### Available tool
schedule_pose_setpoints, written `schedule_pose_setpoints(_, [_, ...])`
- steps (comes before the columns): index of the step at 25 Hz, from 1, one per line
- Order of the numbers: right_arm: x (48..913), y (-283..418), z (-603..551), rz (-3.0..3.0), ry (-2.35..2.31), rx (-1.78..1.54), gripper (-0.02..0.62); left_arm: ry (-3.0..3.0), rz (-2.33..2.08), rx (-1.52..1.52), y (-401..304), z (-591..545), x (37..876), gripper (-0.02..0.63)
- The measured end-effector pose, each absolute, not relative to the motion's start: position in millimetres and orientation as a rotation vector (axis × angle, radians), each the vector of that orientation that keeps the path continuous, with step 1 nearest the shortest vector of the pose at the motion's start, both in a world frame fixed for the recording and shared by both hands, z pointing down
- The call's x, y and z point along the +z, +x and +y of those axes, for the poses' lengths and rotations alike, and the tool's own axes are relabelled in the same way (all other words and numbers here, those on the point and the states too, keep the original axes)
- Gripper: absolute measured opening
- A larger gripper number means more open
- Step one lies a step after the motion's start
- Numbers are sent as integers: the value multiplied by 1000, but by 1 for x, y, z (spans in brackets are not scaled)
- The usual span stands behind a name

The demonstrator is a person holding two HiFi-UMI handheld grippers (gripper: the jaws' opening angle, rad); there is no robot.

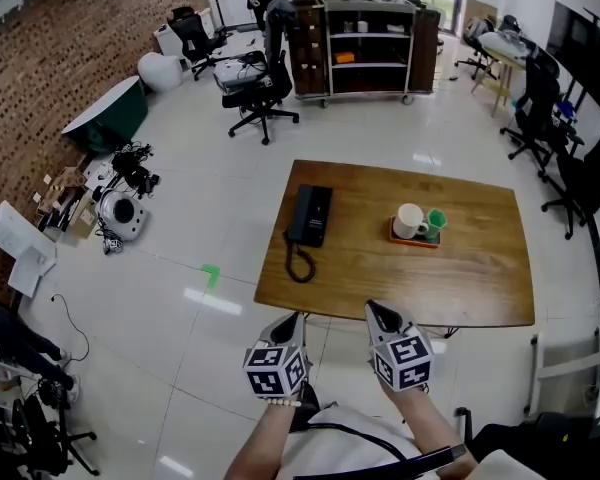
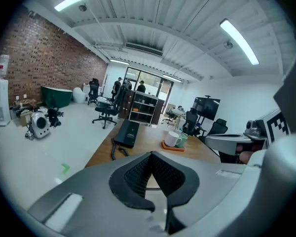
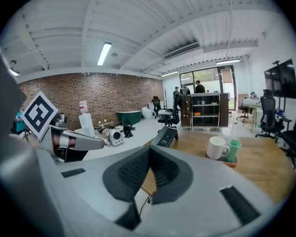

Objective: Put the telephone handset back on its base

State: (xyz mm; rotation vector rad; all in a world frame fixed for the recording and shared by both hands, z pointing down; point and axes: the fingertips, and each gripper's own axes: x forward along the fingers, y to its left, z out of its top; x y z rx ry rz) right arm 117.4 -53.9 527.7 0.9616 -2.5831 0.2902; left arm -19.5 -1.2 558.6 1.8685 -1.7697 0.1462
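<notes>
Sharing table (image 1: 460,268) with telephone (image 1: 309,215), mug (image 1: 409,221), cup (image 1: 437,222)

This is an open office or lab workspace; black swivel chairs (image 1: 263,96) stand on a white tiled floor (image 1: 400,128) beside a brick wall (image 1: 40,78); a shelf unit (image 1: 368,43), a wall screen (image 1: 585,43), long ceiling lights (image 2: 239,41) and a desk telephone (image 1: 310,215) on a wooden table (image 1: 460,268) show it; cables and devices (image 1: 120,203) lie by the wall.

wooden table (image 1: 460,268) with a smooth sheen; black plastic telephone (image 1: 310,215); glossy tiled floor (image 1: 180,168).
</notes>
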Motion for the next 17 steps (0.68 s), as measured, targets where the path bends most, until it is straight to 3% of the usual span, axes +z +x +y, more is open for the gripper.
schedule_pose_setpoints(17, [525,130,-8,-2613,898,248,5,1833,-1818,149,2,51,563,0])
